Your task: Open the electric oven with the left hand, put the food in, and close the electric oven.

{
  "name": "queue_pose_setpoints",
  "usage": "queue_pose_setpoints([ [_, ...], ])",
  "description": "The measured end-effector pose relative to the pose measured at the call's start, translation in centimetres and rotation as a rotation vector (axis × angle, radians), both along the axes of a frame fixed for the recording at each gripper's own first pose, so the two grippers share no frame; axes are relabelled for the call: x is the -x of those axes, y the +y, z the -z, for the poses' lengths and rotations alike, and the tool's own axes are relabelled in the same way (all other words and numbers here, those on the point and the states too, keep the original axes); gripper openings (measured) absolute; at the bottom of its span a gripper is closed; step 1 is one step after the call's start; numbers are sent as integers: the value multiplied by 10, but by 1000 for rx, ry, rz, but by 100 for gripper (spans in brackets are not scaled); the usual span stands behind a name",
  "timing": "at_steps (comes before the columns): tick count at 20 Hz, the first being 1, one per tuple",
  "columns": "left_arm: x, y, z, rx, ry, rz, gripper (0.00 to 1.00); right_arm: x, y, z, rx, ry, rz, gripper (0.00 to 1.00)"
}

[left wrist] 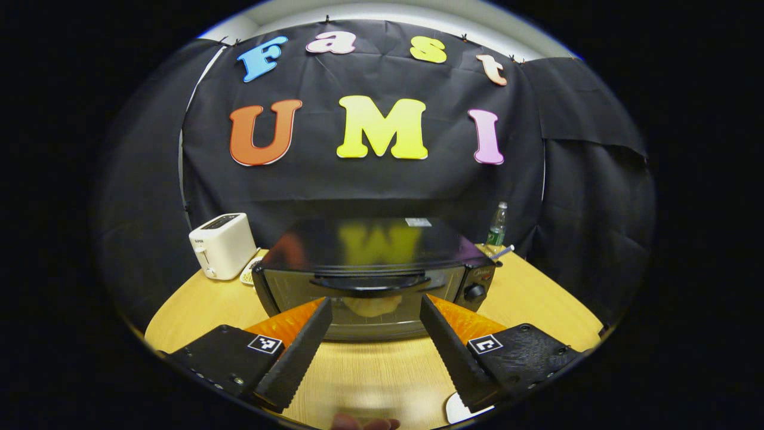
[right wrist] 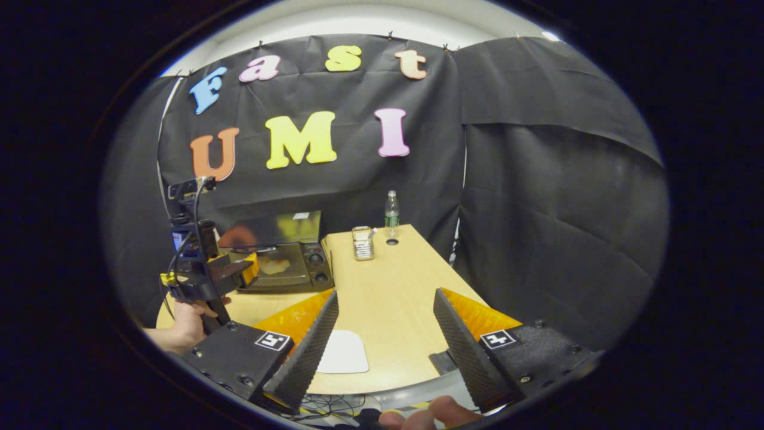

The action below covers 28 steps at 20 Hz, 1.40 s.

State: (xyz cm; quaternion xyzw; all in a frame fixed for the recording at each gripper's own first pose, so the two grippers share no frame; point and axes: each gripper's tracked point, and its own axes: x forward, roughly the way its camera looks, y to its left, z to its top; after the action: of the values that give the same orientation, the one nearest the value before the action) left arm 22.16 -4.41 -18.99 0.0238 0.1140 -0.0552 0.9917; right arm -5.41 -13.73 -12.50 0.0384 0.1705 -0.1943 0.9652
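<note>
The left gripper (left wrist: 376, 310) gapes, empty, just before the closed electric oven (left wrist: 373, 278). The right gripper (right wrist: 387, 304), also spread, hovers well right of it.

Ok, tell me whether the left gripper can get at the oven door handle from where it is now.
Probably yes. In the left gripper view the left gripper is open and aimed squarely at the oven, whose closed door's handle sits just beyond the fingertips. Only bare table lies between; the toaster stands off to one side.
</note>
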Motion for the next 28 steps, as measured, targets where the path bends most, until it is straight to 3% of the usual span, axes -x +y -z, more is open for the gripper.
queue_pose_setpoints([
  [4, 29, 19, -61, 54, -71, -10, 97, -18, 16, -37, 58, -78, -52, 97],
  [9, 98, 62, -130, 35, -143, -52, 94, -45, 59, -82, 90, -184, -160, 100],
  [10, 114, 69, -143, 27, -157, -56, 83, -48, 68, -89, 84, -202, -178, 100],
  [11, 131, 76, -156, 21, -174, -60, 83, -50, 76, -95, 80, -220, -191, 100],
  [12, 146, 81, -169, 19, -190, -62, 94, -52, 84, -100, 76, -233, -204, 100],
  [16, 200, 102, -205, 24, -235, -87, 94, -48, 119, -111, 64, -254, -255, 100],
  [22, 250, 119, -229, 72, -258, -101, 94, -33, 156, -116, 58, -254, -304, 100],
  [28, 266, 127, -219, 93, -240, -117, 94, -19, 172, -124, 49, -266, -305, 100],
])
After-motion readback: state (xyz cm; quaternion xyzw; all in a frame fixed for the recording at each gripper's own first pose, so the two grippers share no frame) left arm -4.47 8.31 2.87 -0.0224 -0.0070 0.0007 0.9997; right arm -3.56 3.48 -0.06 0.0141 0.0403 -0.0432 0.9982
